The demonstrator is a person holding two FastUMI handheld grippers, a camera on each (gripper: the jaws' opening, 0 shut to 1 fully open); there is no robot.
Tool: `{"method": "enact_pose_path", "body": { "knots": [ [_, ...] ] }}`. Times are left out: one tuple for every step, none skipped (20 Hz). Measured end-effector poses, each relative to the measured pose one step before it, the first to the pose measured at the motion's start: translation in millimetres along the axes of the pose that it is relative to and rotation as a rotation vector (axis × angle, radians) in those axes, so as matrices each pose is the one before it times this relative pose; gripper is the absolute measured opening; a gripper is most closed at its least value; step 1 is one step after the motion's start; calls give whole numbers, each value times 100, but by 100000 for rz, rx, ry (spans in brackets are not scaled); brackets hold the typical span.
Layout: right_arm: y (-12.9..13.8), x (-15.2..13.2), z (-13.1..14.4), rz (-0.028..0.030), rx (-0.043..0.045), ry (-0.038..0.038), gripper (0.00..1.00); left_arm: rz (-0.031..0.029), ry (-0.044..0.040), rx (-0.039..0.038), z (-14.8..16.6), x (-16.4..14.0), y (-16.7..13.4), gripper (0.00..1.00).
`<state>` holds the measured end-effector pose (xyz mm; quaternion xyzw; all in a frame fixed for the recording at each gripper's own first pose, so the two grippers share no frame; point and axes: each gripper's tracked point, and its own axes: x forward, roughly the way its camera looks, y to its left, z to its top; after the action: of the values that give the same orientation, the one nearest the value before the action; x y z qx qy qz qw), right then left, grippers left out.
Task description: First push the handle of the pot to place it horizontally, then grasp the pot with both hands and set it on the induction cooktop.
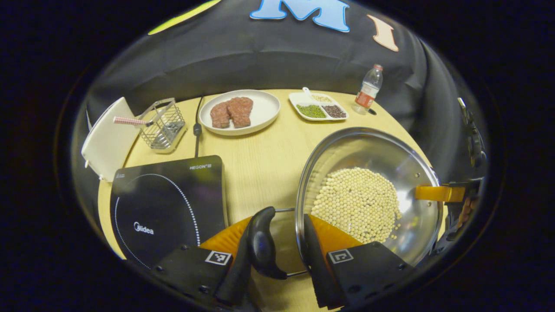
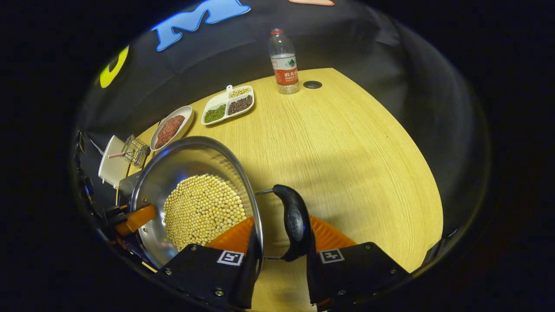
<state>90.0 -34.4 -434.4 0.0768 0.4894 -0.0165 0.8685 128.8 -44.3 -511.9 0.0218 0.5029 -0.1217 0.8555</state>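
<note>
At eight o'clock in the left gripper view, a flat black glass induction cooktop [image 1: 167, 203], bare and just beside the load. At six o'clock, the left gripper [image 1: 277, 225] narrowed around the black curved left handle [image 1: 262, 242] and the near rim of the round stainless-steel pot [image 1: 373, 147]; handle against one finger, rim at the other, yet cannot tell whether either truly bites. Pot at four o'clock over the pale wooden table [image 1: 260, 164], carrying a loose heap of cream-coloured soybeans [image 1: 357, 203], not yet on the cooktop. At six o'clock in the right gripper view, the right gripper [image 2: 279, 238] likewise narrowed about the opposite black handle [image 2: 295, 221] and rim, firmness again impossible to judge. Likely trouble: pivoting of either handle on its thin wire loop, letting the pot tip; uneven lifting, sending beans sliding to the low side and over the rim; slipping of smooth steel from a light pinch; clipping the cooktop's edge if carried too low. Best kept level, both sides moved together.
</note>
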Motion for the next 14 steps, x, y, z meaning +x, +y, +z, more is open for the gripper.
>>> {"method": "enact_pose_path", "body": {
  "knots": [
    [65,50,-30,-6,-121,-427,48,318,-83,-116,130,-568,158,66],
    [59,-186,53,-1,-199,-528,48,302,-103,-147,74,-487,211,63],
    [86,-93,4,-4,-251,-410,49,246,-297,-289,93,-473,240,63],
    [-42,96,39,138,-312,-419,48,245,-276,-334,6,-441,354,63],
    [100,-80,27,192,-389,-262,48,299,-349,-328,77,-520,416,63],
    [2,-89,55,281,-362,-70,48,315,-498,-70,-3,-463,453,70],
    [158,-120,114,433,-171,-525,48,311,-207,-89,87,-478,454,63],
    [55,25,-47,287,-475,36,48,300,-461,-177,122,-420,465,70],
    [10,-152,-117,285,-184,177,48,398,-148,34,-29,-501,566,66],
    [-123,-217,-76,309,-277,73,48,346,72,-221,-33,-436,501,66],
    [-163,-302,-37,301,-410,-121,48,313,-93,-372,-26,-423,573,66],
    [-50,-40,3,293,-295,93,48,340,-203,-301,-122,-411,606,66],
    [47,-217,19,229,-382,-89,48,300,-67,-401,-31,-496,595,66],
    [403,163,-131,311,-296,161,48,367,-152,-354,-69,-507,659,63]
  ]
}}
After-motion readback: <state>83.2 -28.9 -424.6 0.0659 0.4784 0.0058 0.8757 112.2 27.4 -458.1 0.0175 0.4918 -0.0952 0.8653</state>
